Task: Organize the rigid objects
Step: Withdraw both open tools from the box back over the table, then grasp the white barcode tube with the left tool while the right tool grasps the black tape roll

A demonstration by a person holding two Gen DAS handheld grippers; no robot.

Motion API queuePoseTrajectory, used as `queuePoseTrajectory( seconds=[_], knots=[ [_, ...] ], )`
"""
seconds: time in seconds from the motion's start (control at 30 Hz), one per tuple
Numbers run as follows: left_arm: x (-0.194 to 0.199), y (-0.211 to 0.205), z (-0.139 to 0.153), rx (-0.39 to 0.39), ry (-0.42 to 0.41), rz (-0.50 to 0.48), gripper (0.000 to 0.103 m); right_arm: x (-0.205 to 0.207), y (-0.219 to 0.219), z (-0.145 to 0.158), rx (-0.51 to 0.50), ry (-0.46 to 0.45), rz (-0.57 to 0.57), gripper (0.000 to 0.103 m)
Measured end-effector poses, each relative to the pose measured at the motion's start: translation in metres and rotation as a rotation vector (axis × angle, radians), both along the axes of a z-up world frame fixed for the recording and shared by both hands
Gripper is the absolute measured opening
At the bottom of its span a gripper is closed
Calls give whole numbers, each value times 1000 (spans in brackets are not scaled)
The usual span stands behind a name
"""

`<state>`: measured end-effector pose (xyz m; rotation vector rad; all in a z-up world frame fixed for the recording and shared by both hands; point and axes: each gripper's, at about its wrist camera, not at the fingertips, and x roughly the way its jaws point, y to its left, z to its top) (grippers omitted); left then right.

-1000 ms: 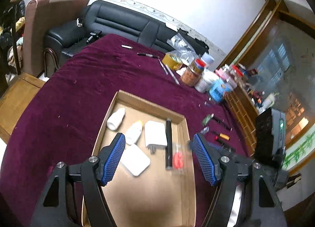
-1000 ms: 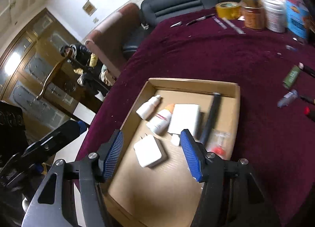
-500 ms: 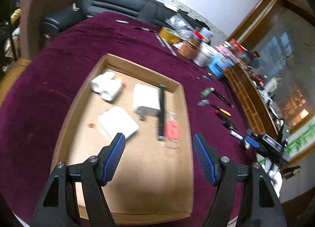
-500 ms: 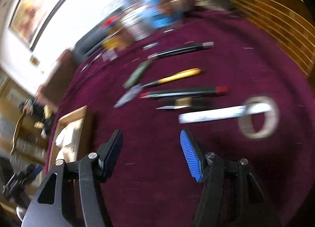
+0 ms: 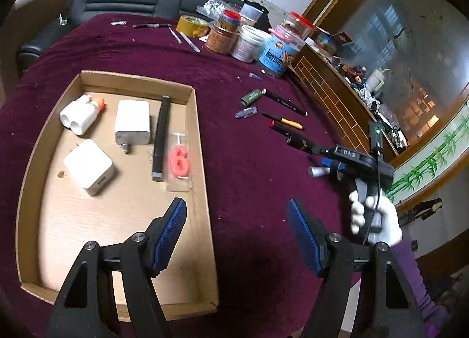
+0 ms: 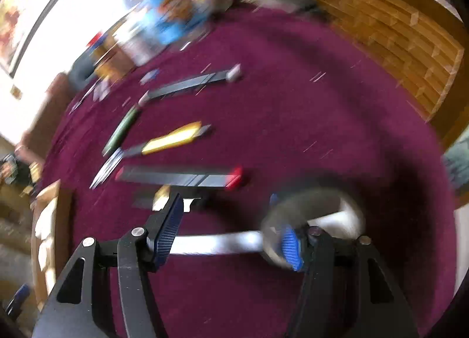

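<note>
The white stick with a ring end [image 6: 222, 242] is seen lying crosswise between the jaws of the right gripper [image 6: 227, 232], which are opening; no pad seems pressed on it. Past the stick, pens are lined up toward the cardboard tray [image 5: 202, 144]. The left gripper [image 5: 237, 235] is held wide and empty by the tray. Blur hides whether the stick is touched.

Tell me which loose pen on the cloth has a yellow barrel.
The yellow pen, between the long black pencil and the red-capped pen; the others are dark.
</note>
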<state>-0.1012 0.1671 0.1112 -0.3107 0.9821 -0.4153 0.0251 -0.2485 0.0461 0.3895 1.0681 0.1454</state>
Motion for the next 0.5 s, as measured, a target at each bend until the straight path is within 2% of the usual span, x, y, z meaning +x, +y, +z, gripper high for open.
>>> queuePoseTrajectory(
  seconds=[0.03, 0.13, 0.2, 0.27, 0.37, 0.4, 0.43, 0.5],
  knots=[
    [1, -3, -2, -5, 6, -5, 66, -5, 10, 1, 11, 3, 36, 65],
    [3, -17, -4, -2, 16, -38, 66, -22, 38, -4, 195, 49, 176, 65],
    [2, -28, -5, 7, 17, -72, 66, -31, 50, -4, 234, 54, 231, 65],
    [-2, -36, -6, 22, 16, -97, 66, -37, 55, 2, 191, 10, 242, 65],
    [-6, -46, -8, 37, 23, -135, 66, -42, 49, 9, 14, -46, 197, 65],
    [-6, -49, -9, 43, 29, -140, 66, -42, 46, 8, -30, -42, 190, 60],
    [-5, -51, -10, 44, 34, -143, 66, -42, 42, 7, -46, -38, 188, 37],
    [-2, -58, -12, 43, 50, -154, 66, -45, 28, 4, -29, -23, 158, 11]
  ],
)
